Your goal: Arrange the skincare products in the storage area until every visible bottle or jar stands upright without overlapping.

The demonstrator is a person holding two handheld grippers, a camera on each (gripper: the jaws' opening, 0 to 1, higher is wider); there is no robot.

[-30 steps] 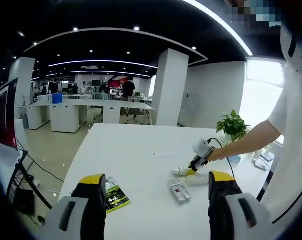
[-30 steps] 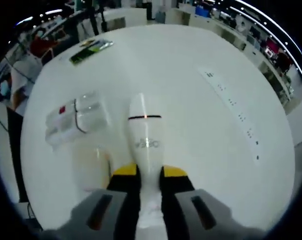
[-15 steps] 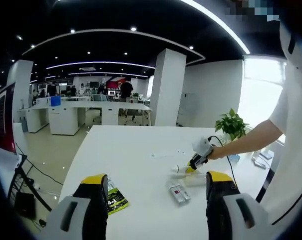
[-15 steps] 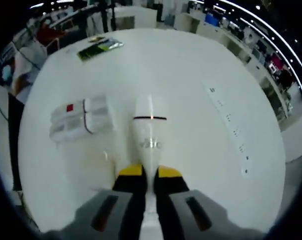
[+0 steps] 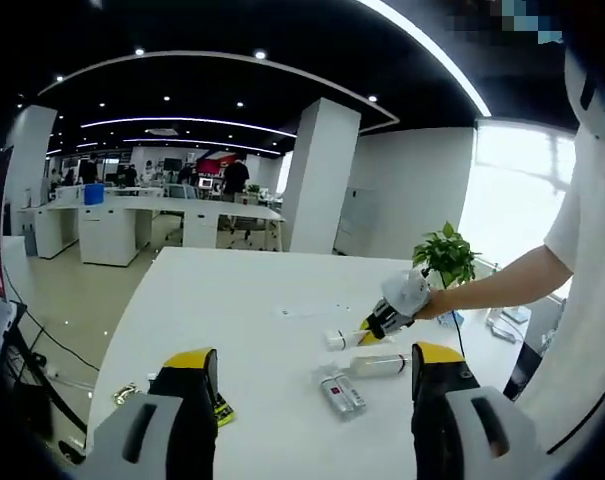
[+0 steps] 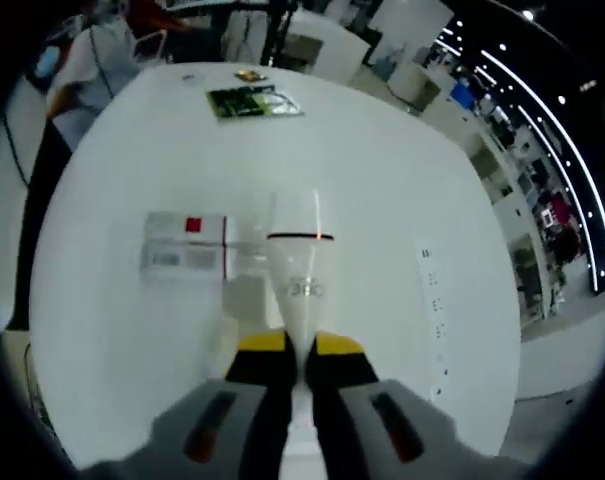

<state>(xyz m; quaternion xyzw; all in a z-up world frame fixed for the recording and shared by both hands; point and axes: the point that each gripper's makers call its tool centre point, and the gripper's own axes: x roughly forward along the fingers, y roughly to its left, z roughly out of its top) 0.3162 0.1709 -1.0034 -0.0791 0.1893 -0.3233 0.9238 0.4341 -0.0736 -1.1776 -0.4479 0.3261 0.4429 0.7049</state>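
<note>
The right hand-held gripper (image 6: 292,345) pinches the crimped end of a white tube (image 6: 299,270) and carries it clear above the white worktop (image 6: 402,180); in the left gripper view the tube (image 5: 344,338) hangs at about 3 o'clock of centre. Below it lie a clear bottle (image 5: 382,364) and a flat red-marked box (image 6: 185,256) on their sides, with a green packet (image 6: 254,101) farther off at 11 o'clock. The left hand-held gripper (image 5: 312,400) hovers with jaws spread, empty. The step in hand looks like standing the tube up; next it needs tipping cap-down onto bare worktop, apart from the others.
</note>
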